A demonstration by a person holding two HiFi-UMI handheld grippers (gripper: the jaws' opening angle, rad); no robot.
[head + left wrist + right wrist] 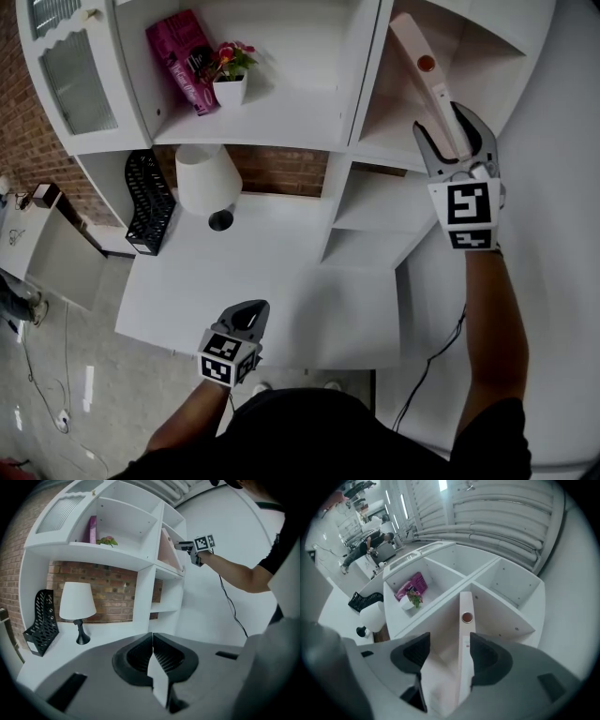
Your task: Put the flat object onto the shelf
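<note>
The flat object is a pale binder with a round ring hole in its spine. It stands tilted in the upper right compartment of the white shelf unit. In the right gripper view the binder runs between the jaws, close against the right-hand one and with a wide gap to the other. My right gripper is open around its near end. The left gripper view shows the binder in its compartment and my right gripper at its near end. My left gripper is shut and empty, low over the desk's front edge.
A pink book and a potted flower occupy the upper middle compartment. A white lamp and a black mesh file rack stand on the white desk. A cable hangs at the right.
</note>
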